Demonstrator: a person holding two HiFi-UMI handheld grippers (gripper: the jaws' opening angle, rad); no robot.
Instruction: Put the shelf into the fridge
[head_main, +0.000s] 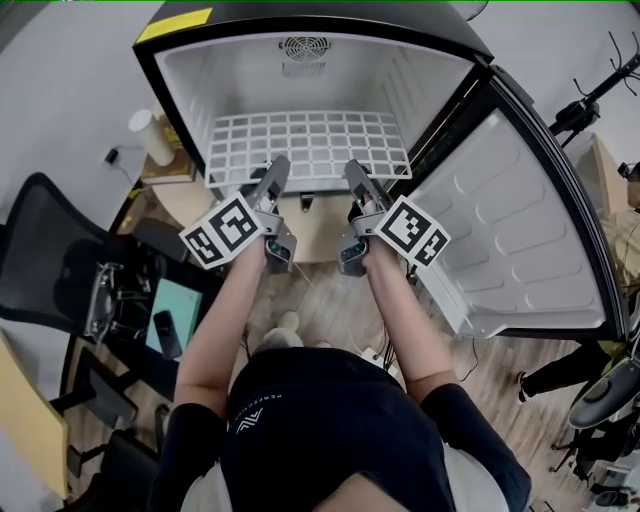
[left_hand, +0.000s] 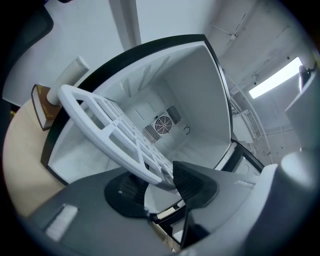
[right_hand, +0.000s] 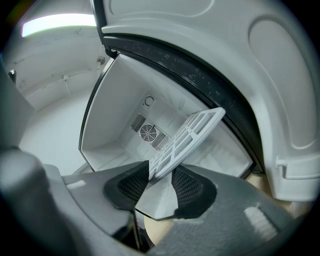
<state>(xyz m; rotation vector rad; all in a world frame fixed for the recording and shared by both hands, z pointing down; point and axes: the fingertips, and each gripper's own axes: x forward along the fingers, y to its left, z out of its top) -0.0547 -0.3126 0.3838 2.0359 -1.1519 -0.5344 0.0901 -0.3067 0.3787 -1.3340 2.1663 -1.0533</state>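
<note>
The shelf (head_main: 308, 145) is lying level across the middle of the fridge (head_main: 186, 95). Its far edge is sitting close to the fridge's back wall, below the fan vent (head_main: 305, 47), and its near edge is reaching the fridge's mouth. It seems to be resting on the side walls.

The left claw (head_main: 277, 168) and the right claw (head_main: 353, 172) are both reaching into the fridge's mouth, each straddling the shelf's near edge. Their jaws are standing wide with the pads not visibly pressing. Holding one edge at two spread points is probably keeping the grid square to the fridge as it slides in.

The door (head_main: 520, 235) is swinging fully clear of the fridge's right side.

A yellow label (head_main: 175, 25) is sitting on the fridge's top corner, its print too small to read. Each marker cube (head_main: 222, 232) is showing only black-and-white squares.
</note>
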